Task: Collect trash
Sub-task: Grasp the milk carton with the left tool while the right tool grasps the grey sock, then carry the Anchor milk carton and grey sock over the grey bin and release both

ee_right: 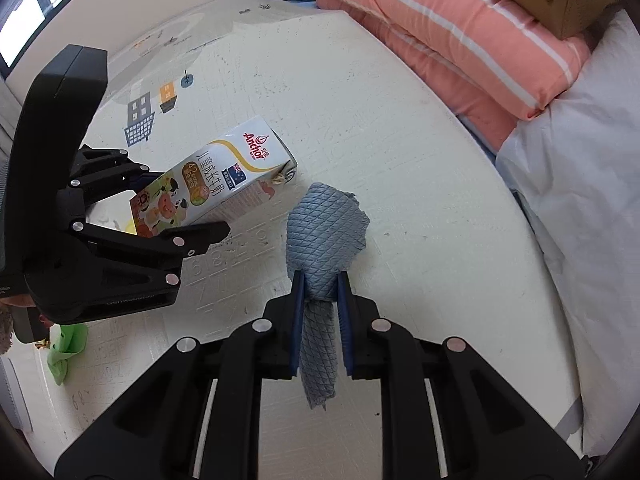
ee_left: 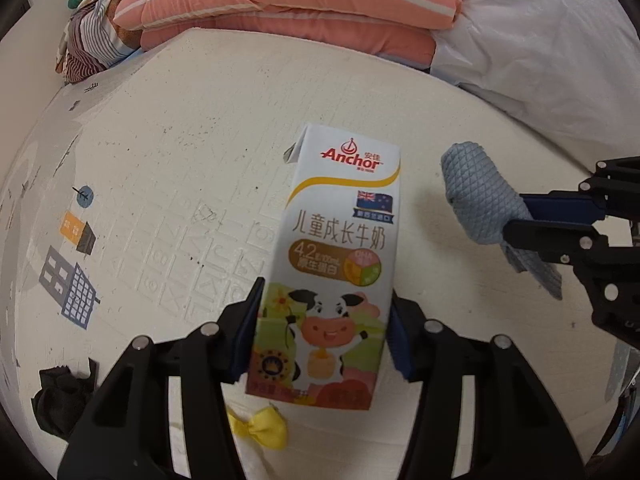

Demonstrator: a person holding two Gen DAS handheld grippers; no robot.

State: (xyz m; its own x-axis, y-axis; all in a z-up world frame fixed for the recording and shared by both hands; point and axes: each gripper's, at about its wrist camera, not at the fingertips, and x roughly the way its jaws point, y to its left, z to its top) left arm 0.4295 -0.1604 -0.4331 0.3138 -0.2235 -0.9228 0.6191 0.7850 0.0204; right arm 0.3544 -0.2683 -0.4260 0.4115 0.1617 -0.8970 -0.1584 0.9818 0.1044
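In the lower middle of the left wrist view:
Left tongs (ee_left: 324, 336): half open, the blue pads press both sides of the milk carton (ee_left: 340, 248).
Milk carton: white, with a cartoon cow and "Anchor" print; it lies on the white floor mat (ee_left: 180, 128), its folded top points to the upper frame.
Right tongs (ee_right: 322, 312): almost closed, pinching the grey cloth (ee_right: 326, 236) in its middle; the bunched end lies beyond the tips, a tail hangs back.
Grey cloth place: just right of the carton, apart from it.
Yellow bow (ee_left: 264, 428): on the mat, under the carton's bottom.
Black scrap (ee_left: 64, 400): lower left.
Pink quilt (ee_left: 288, 4): folded, upper frame.
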